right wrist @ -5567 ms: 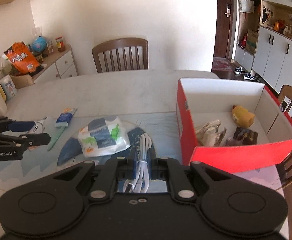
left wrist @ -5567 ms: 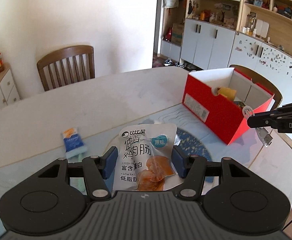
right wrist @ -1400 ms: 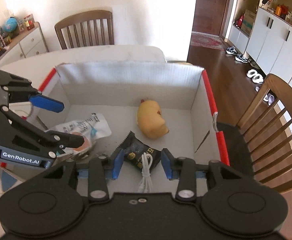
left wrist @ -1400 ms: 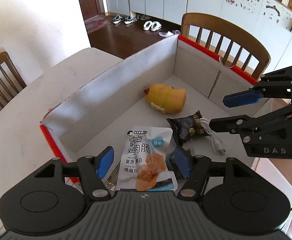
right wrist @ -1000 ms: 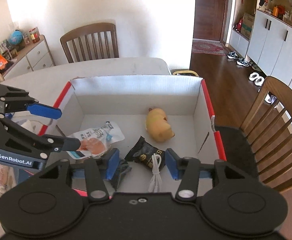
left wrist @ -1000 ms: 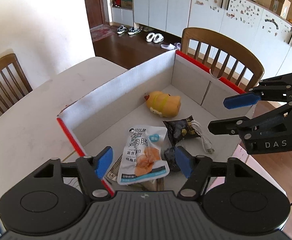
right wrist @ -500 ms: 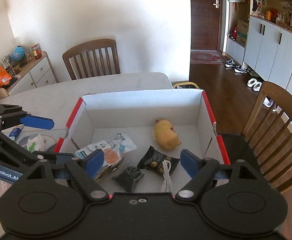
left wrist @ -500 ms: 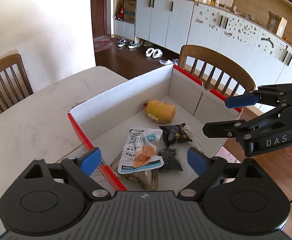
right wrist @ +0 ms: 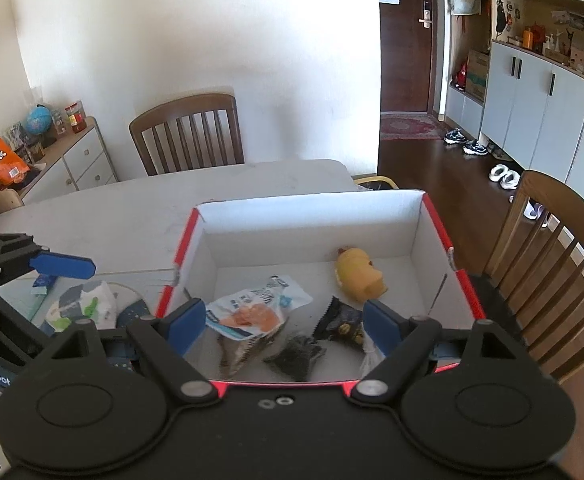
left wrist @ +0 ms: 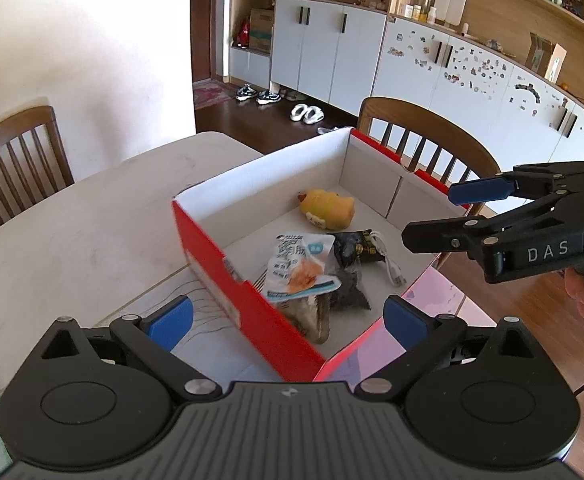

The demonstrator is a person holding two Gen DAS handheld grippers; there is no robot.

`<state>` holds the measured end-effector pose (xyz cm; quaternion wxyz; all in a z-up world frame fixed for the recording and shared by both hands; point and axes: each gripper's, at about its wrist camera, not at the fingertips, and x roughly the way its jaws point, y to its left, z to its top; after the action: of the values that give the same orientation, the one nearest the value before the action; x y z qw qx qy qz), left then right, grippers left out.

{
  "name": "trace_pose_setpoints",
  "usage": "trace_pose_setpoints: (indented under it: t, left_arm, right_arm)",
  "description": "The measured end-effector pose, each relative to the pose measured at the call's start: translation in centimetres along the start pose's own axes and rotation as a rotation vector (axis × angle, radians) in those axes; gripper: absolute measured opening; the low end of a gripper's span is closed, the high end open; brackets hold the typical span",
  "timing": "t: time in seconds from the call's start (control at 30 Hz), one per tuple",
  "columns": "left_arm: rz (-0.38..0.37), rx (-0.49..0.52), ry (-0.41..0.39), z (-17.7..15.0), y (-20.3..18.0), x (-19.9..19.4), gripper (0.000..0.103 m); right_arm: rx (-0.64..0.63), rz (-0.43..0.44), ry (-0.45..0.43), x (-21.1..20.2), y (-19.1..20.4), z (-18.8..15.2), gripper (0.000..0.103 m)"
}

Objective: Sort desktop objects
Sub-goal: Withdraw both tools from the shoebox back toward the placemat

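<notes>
Our left gripper (left wrist: 286, 316) is opening wide and our right gripper (right wrist: 284, 322) gapes, both empty above the red box (right wrist: 436, 216). Next, we judge, comes the tissue pack (right wrist: 82, 306) at lower left.

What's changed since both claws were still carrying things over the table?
Left claw dropped the chicken snack pouch into the red box; right claw dropped the white cable there. Both are open and backed away. The yellow toy hasn't moved.

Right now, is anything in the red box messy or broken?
Nothing looks broken. The snack pouch lies tilted on top of other packets, not flat, and the white cable lies loose beside the black packet. The yellow toy lies on its side.
</notes>
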<state>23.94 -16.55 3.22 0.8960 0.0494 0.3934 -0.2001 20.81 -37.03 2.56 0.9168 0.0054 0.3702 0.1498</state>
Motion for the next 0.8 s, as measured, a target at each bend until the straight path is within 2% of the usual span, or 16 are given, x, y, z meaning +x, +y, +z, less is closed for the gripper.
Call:
trace_pose_setpoints:
  t: [0.37, 0.6, 0.8]
  left_arm:
    - [0.042, 0.02, -0.029, -2.6, 2.8, -4.3, 0.102]
    - [0.042, 0.019, -0.035, -4.3, 4.8, -6.2, 0.102]
    - [0.068, 0.011, -0.071, -6.1, 7.4, -8.2, 0.102]
  right_arm:
    - [-0.033, -0.015, 0.003, -0.3, 6.2, -1.1, 0.086]
    - [-0.037, -0.017, 0.002, -0.2, 9.6, -1.6, 0.086]
    - [-0.055, -0.007, 0.012, 0.5, 12.7, -2.2, 0.086]
